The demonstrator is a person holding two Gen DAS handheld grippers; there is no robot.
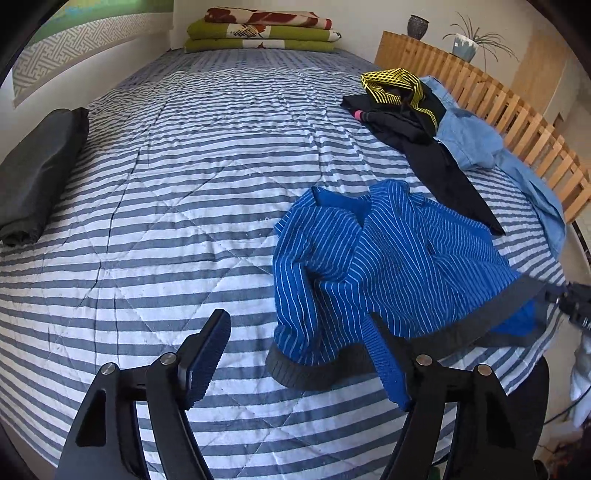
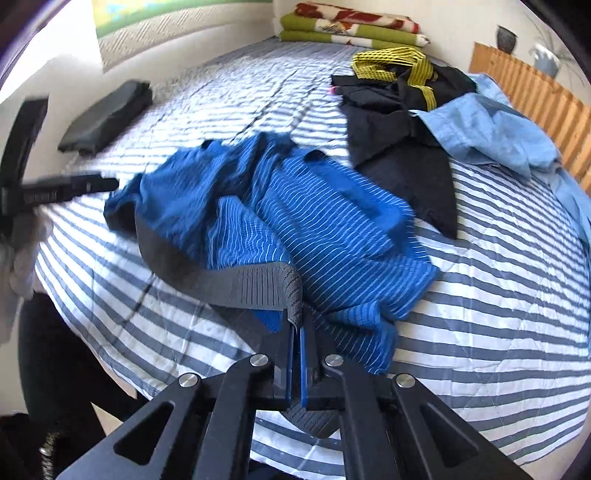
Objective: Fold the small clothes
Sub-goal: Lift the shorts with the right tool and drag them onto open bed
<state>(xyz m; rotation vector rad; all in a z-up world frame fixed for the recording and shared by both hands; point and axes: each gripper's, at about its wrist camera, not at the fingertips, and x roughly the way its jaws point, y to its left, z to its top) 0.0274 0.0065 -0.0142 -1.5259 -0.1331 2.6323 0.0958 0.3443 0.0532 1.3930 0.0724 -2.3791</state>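
shorts [image 1: 388,258] on bed [image 1: 184,184], clothes pile [image 1: 413,118] behind

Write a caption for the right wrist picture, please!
Right gripper pinches the grey waistband of blue striped shorts on a striped bed quilt.

Readable text: none in either view.
Blue striped garment [image 1: 388,258]: no legible label or brand.
Folded blankets [image 1: 262,31]: pattern only, no lettering.
Wall hanging [image 1: 74,40]: pattern only.

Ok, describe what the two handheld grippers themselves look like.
Both match: the left gripper and right gripper have matte black linkage arms with triangular cut-outs, round silver pivot pins, and flat fingers faced with ribbed blue pads. No cables show.
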